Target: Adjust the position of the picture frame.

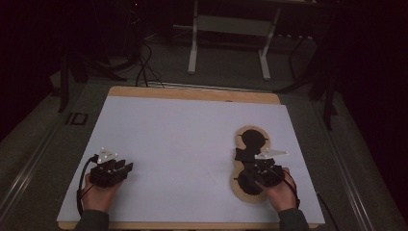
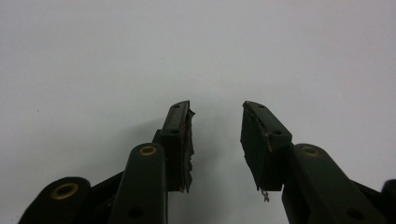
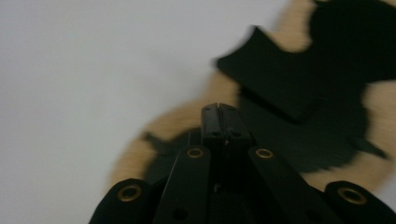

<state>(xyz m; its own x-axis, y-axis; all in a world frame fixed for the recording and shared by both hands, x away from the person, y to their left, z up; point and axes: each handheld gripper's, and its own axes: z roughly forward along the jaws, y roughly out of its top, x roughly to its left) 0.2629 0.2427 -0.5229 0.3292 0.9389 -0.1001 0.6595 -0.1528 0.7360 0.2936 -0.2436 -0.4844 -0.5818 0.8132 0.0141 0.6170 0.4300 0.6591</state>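
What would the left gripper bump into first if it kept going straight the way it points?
Probably nothing soon. The left gripper has its jaws open over the bare white tabletop, and no object lies ahead in its view. Pointing slightly downward, it might eventually touch the tabletop itself.

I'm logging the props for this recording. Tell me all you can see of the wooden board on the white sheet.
The wooden board is flat, pale, figure-eight shaped, with two round black recesses. It lies on the white sheet, toward the table's right. A loose black piece rests tilted across its middle. The right gripper hovers over its near lobe, jaws closed.
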